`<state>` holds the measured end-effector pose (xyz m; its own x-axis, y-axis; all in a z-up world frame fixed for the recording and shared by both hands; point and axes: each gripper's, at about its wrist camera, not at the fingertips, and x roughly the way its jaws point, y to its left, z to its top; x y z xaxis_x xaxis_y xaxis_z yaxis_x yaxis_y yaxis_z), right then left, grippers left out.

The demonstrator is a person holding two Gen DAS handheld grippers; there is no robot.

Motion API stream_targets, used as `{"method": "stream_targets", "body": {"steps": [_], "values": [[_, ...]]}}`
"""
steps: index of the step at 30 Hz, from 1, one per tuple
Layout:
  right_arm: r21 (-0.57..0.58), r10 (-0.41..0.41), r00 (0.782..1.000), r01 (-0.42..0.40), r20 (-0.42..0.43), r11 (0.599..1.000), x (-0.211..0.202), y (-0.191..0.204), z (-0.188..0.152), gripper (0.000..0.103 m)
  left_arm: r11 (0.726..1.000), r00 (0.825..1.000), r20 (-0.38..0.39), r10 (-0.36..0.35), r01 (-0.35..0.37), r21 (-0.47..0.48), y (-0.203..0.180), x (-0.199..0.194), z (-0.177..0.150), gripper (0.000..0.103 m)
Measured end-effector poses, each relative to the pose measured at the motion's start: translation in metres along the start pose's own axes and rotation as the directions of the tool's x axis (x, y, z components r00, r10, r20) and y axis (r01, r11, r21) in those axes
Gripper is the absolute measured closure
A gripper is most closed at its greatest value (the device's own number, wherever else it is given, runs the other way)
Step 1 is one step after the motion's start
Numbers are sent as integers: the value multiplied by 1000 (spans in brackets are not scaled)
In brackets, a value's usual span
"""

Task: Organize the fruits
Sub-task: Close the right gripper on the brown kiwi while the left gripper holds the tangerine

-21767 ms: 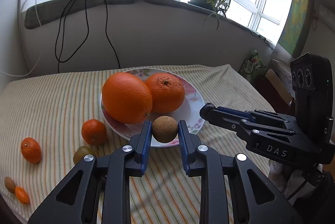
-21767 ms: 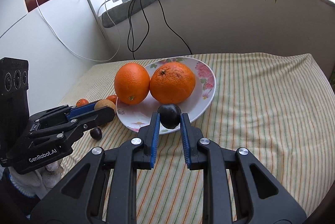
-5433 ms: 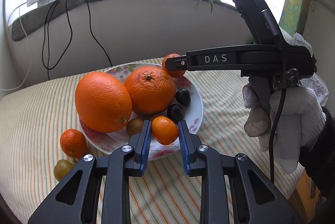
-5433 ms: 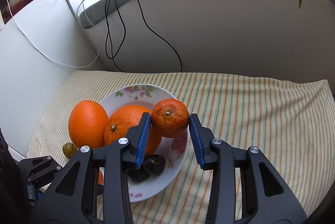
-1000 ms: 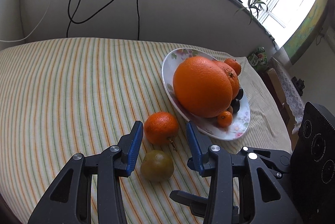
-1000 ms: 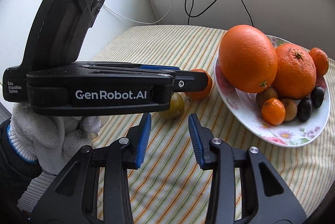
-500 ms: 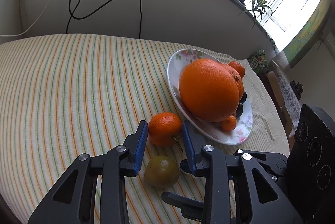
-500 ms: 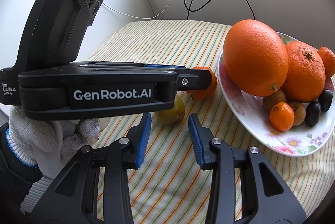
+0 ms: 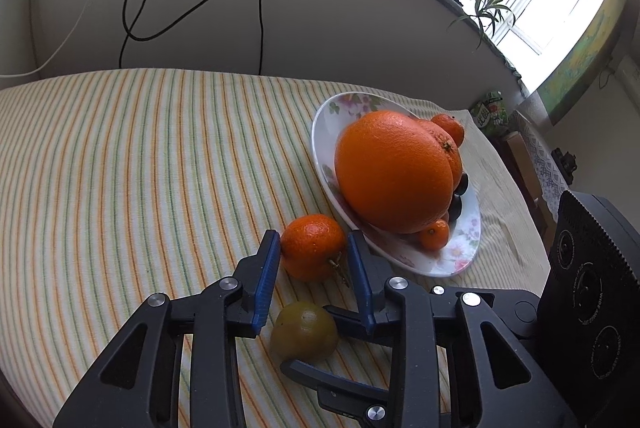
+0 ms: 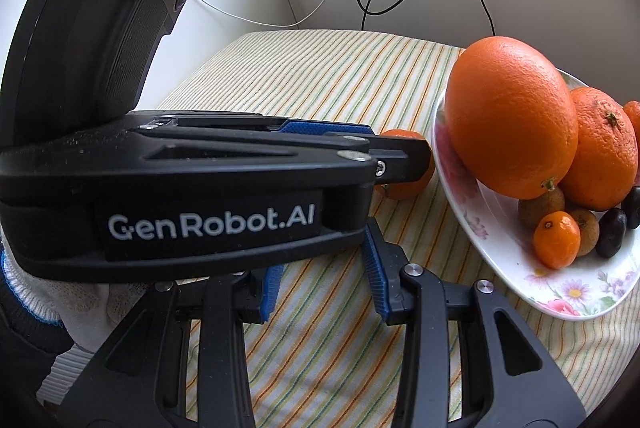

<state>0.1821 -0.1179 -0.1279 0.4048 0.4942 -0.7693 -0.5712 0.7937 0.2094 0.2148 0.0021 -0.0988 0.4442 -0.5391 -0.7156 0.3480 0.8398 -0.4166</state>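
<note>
The desk (image 9: 120, 155) under its striped cloth carries the plate (image 9: 460, 252), piled with a big orange (image 9: 392, 167) and small fruit. Just beside its near rim, the left gripper (image 9: 314, 252) is clamped on a tangerine (image 9: 312, 248) resting on the cloth, so the plate lies just to its right. Nearer, a green fruit (image 9: 304, 330) sits between the closing jaws of the right gripper (image 9: 316, 348), crossing under the left; contact is unclear.

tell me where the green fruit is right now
In the left wrist view the green fruit lies on the striped cloth, just below the small orange and left of the plate.
</note>
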Motion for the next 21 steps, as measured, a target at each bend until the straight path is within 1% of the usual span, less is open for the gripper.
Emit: {"method": "stream_targets", "body": {"steps": [5, 12, 21], "values": [[21, 17, 1000, -17, 2, 1000, -3, -5, -2, 73, 1000, 1000, 0, 16, -16, 27, -5, 1, -1, 70], [29, 19, 1000, -19, 9, 999, -8, -7, -6, 74, 999, 1000, 10, 26, -26, 26, -6, 1, -2, 72], [47, 28, 999, -29, 25, 998, -22, -17, -17, 74, 1000, 999, 40, 28, -27, -6, -2, -9, -7, 72]]}}
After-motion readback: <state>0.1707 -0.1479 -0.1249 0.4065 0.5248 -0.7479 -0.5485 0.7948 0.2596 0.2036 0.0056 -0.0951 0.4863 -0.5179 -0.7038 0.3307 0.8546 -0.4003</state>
